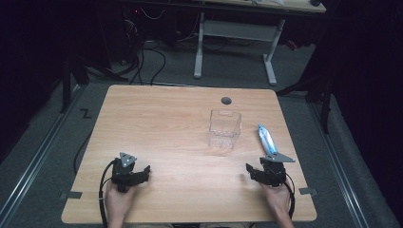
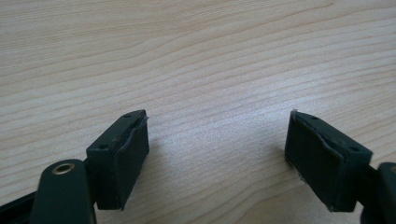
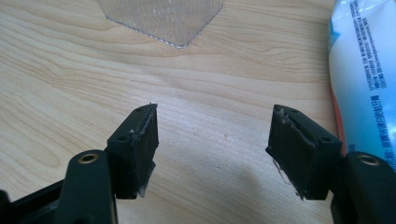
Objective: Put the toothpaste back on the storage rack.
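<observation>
A clear plastic container [image 1: 225, 128] stands upright on the wooden table [image 1: 166, 123], right of centre. A blue and white tube [image 1: 267, 140] lies flat just right of it. My right gripper [image 1: 267, 172] rests near the front right edge, just short of the tube's near end. In the right gripper view it [image 3: 215, 126] is open over bare wood, with the container [image 3: 163, 16] ahead at upper left and the tube [image 3: 362, 60] beside the right jaw. My left gripper [image 1: 129, 172] sits at the front left, also open [image 2: 217, 135], with nothing between its jaws.
A round cable hole [image 1: 226, 100] lies in the table top behind the container. Beyond the table a white-legged desk [image 1: 235, 33] stands over cables on the grey floor. Bare wood spans the table's middle and left.
</observation>
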`<state>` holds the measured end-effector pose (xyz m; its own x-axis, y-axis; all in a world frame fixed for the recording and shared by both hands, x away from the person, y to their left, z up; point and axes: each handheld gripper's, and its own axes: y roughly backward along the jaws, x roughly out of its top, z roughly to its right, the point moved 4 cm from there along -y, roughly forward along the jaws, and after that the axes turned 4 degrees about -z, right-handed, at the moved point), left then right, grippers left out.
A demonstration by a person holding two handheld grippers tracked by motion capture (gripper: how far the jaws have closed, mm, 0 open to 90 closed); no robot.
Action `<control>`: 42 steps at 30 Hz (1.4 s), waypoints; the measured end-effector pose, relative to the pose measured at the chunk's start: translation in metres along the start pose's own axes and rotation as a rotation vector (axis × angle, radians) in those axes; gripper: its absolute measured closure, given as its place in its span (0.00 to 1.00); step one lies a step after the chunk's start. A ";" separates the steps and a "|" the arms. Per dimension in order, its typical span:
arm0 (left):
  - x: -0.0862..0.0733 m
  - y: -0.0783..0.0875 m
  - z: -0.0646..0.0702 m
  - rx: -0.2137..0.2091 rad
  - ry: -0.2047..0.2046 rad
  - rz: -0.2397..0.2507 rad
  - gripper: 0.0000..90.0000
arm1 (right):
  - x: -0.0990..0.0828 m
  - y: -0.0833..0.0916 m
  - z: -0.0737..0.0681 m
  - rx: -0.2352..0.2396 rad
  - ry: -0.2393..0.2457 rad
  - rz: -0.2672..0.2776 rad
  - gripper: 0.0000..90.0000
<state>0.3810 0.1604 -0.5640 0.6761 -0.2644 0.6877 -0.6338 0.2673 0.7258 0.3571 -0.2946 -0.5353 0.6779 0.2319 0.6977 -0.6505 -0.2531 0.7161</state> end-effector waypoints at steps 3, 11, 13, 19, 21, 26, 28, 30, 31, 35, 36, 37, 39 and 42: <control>0.000 0.000 0.000 0.000 0.000 0.000 0.24 | 0.001 0.003 0.002 -0.005 0.001 0.005 0.38; 0.000 0.000 0.000 0.000 0.000 0.000 0.25 | 0.004 0.010 0.007 0.012 -0.022 0.027 0.35; 0.000 0.000 0.000 0.000 0.000 0.000 0.24 | 0.005 0.012 0.009 0.020 -0.036 0.026 0.34; 0.000 0.000 0.000 0.000 0.000 0.000 0.24 | 0.006 0.015 0.012 0.039 -0.054 0.015 0.35; 0.000 0.000 0.000 0.000 0.000 0.000 0.24 | 0.008 0.016 0.014 0.050 -0.057 0.013 0.37; 0.000 0.000 0.000 0.000 0.000 0.000 0.24 | 0.013 0.020 0.019 0.054 -0.070 0.022 0.35; 0.000 0.000 0.000 0.000 0.000 0.000 0.24 | 0.014 0.022 0.021 0.052 -0.075 0.030 0.35; 0.000 0.000 0.000 0.000 0.000 0.000 0.25 | 0.017 0.024 0.023 0.051 -0.082 0.041 0.35; 0.000 0.000 0.000 0.000 0.000 0.000 0.24 | 0.018 0.025 0.024 0.051 -0.087 0.046 0.35; 0.000 0.000 0.000 0.000 0.000 0.000 0.24 | 0.020 0.027 0.029 0.070 -0.108 0.034 0.35; 0.000 0.000 0.000 0.000 -0.001 0.000 0.24 | 0.020 0.027 0.029 0.070 -0.108 0.034 0.35; 0.000 0.000 0.000 0.000 0.000 0.000 0.24 | 0.020 0.027 0.030 0.068 -0.121 0.036 0.36; 0.000 0.000 0.000 0.000 -0.001 0.000 0.24 | 0.021 0.029 0.033 0.067 -0.142 0.045 0.36; 0.000 0.000 0.000 0.000 0.000 0.000 0.24 | 0.023 0.031 0.037 0.074 -0.145 0.049 0.36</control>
<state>0.3810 0.1604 -0.5640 0.6760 -0.2647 0.6877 -0.6338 0.2671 0.7259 0.3652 -0.3315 -0.4977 0.6915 0.0813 0.7178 -0.6608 -0.3304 0.6740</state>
